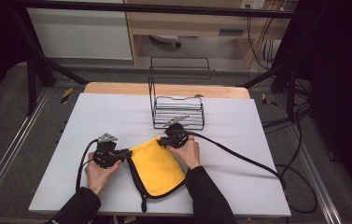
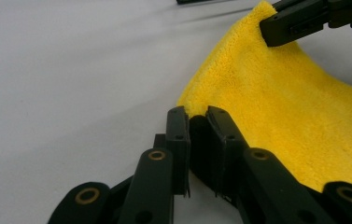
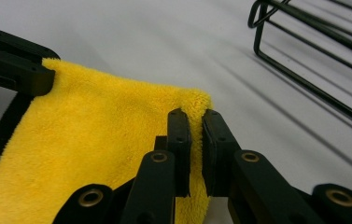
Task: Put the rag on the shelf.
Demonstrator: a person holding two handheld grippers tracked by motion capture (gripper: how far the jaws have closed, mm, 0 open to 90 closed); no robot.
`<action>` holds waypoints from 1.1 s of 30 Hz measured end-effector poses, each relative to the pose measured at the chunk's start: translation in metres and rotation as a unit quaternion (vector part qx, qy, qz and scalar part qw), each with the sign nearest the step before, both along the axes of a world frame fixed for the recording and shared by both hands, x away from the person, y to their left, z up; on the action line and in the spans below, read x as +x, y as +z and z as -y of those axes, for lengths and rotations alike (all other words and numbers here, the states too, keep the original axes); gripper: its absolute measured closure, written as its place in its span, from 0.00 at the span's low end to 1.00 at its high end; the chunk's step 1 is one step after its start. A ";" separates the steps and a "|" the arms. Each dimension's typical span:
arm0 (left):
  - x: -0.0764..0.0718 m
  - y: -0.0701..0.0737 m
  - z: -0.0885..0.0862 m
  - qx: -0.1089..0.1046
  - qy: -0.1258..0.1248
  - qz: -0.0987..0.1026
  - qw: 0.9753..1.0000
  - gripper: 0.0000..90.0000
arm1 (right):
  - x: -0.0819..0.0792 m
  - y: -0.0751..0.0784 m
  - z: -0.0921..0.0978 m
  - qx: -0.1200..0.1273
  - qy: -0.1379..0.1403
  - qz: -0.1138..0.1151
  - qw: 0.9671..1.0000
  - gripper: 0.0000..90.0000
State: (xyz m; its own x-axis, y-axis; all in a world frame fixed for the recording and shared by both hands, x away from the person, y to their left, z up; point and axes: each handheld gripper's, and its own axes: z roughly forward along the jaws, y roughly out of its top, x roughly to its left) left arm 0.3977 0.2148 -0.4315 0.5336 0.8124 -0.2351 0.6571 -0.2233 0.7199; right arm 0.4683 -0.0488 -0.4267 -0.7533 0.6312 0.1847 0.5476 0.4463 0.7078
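Yellow cloth [image 1: 157,168] lies on white worktop [image 1: 239,126] near wire rack [image 1: 178,112]. Left claw [image 1: 128,152] clenched on its left corner, right claw [image 1: 163,141] clenched on far corner. Lift both evenly, keep edge taut, avoid rack.

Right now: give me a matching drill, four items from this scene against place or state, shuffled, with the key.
Column 1
1. yellow cloth
2. wire rack
3. left gripper
4. right gripper

Column 2
A. stands beyond the cloth, toward the table's far edge
B. shut on the cloth's far corner, nearest the rack
C. lies on the white table, black trim along its near edge
D. shut on the cloth's left corner

Pairs: 1-C, 2-A, 3-D, 4-B
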 end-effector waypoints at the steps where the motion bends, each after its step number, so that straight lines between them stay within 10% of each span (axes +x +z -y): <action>1: -0.001 0.002 0.000 -0.003 0.000 0.005 1.000 0.88 | -0.002 0.003 0.001 0.001 0.000 0.006 1.000 0.92; 33: -0.031 0.073 0.022 -0.036 -0.037 0.125 0.991 0.88 | -0.066 0.077 0.049 0.065 -0.018 0.119 0.991 0.93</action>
